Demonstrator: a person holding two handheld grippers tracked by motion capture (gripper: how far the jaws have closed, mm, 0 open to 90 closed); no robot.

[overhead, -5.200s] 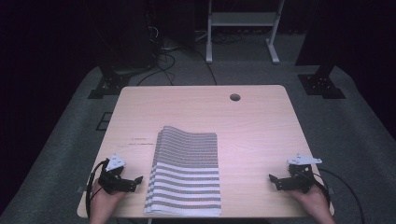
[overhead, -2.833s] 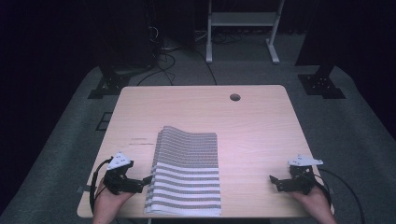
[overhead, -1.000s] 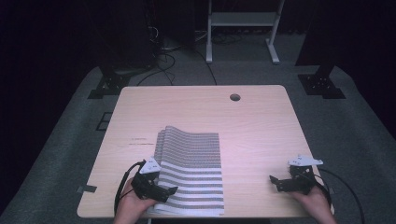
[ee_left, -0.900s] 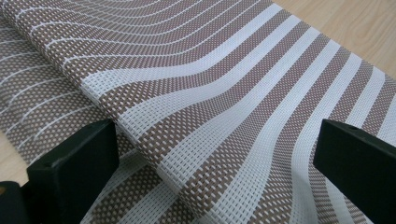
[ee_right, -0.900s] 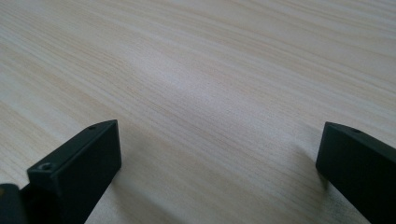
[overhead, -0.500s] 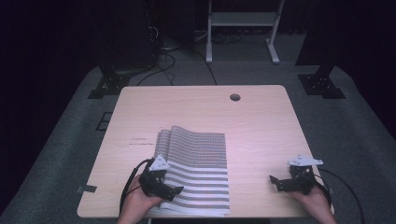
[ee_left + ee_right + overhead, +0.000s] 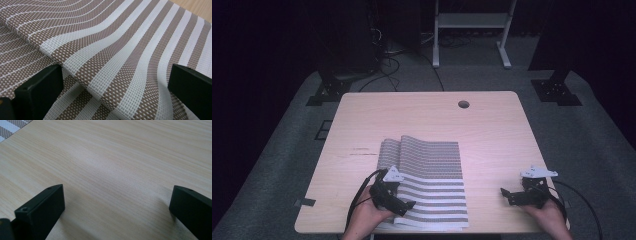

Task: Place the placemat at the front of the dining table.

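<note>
Striped brown/white woven mat (image 7: 427,182) lies folded on pale wood counter (image 7: 427,120), near front edge, left of centre; top layer's left edge is bowed up w/ a lower layer showing beside it. Left tongs (image 7: 404,206) sit over mat's front-left corner, held by left hand (image 7: 368,216), cable looping off to the left. In left gripper view jaws stand wide apart, low over the weave, folded mat edge (image 7: 112,57) running between them; not clamped on anything. Right tongs (image 7: 507,195) rest at counter's front-right, well apart from mat, right hand (image 7: 548,216) behind them, grey plate on top. Right gripper view: jaws spread wide over bare wood (image 7: 112,170), nothing between; mat corner (image 7: 12,127) just visible top-left. Round cable hole (image 7: 463,104) near counter's far edge. Grey carpet (image 7: 597,145) around, white stand legs (image 7: 469,30) and black cables (image 7: 387,60) beyond far side.
</note>
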